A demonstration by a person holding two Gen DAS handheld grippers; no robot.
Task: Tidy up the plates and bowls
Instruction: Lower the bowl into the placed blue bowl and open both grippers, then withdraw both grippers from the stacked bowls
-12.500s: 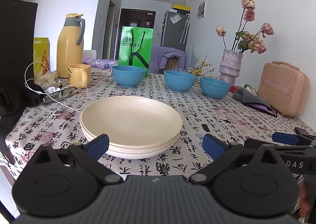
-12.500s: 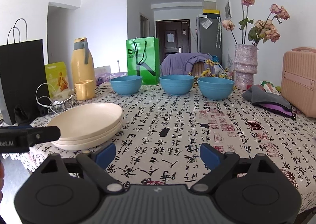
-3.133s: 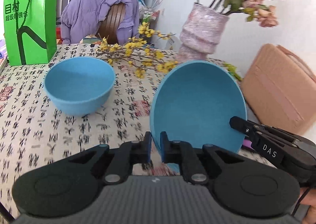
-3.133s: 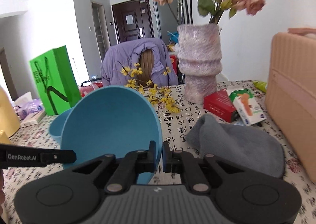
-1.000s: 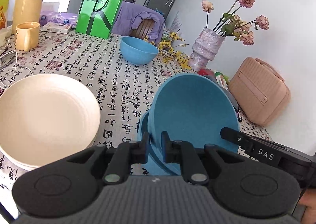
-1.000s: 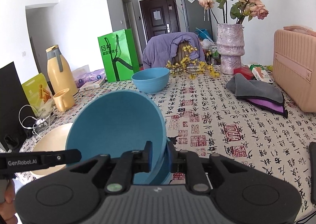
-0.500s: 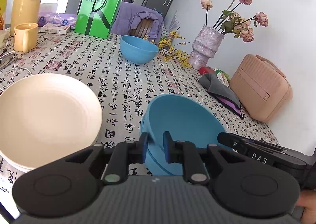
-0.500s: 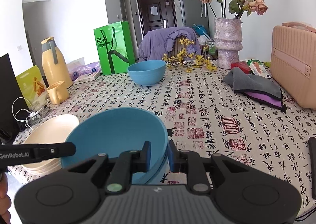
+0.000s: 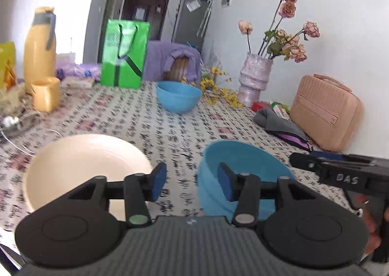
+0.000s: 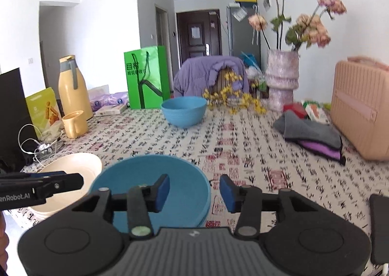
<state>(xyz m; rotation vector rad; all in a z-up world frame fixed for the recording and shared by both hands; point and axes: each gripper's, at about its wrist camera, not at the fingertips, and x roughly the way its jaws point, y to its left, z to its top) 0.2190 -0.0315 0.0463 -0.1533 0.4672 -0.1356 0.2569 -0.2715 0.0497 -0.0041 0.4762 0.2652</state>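
Both hand-held grippers have let go since half a second ago. The left hand-held gripper (image 9: 192, 181) now has its blue pads spread apart, gripping nothing; before, they pinched the rim of the near blue bowl. The right hand-held gripper (image 10: 193, 190) is likewise released, its pads wide apart, one on each side of that bowl's right rim without touching it.

The stacked blue bowls (image 10: 150, 186) sit upright on the table (image 10: 279, 154), just right of the cream plates (image 9: 82, 159); a second rim shows under the top bowl, so two bowls are nested there. Three seconds earlier each gripper held one bowl tilted near the vase (image 10: 282, 81).

Count, blue bowls: three in all, two in the near stack and one far blue bowl (image 10: 184, 111) standing alone, well beyond the stack, in front of the green bag (image 10: 145, 78).

Count, cream plates: one stack, left of the blue stack; the number of plates in it cannot be told in these views.

Other items beyond the stack: one yellow jug (image 10: 71, 83), one yellow mug (image 10: 74, 124), one pink case (image 9: 325, 113), one grey cloth (image 10: 311, 130).
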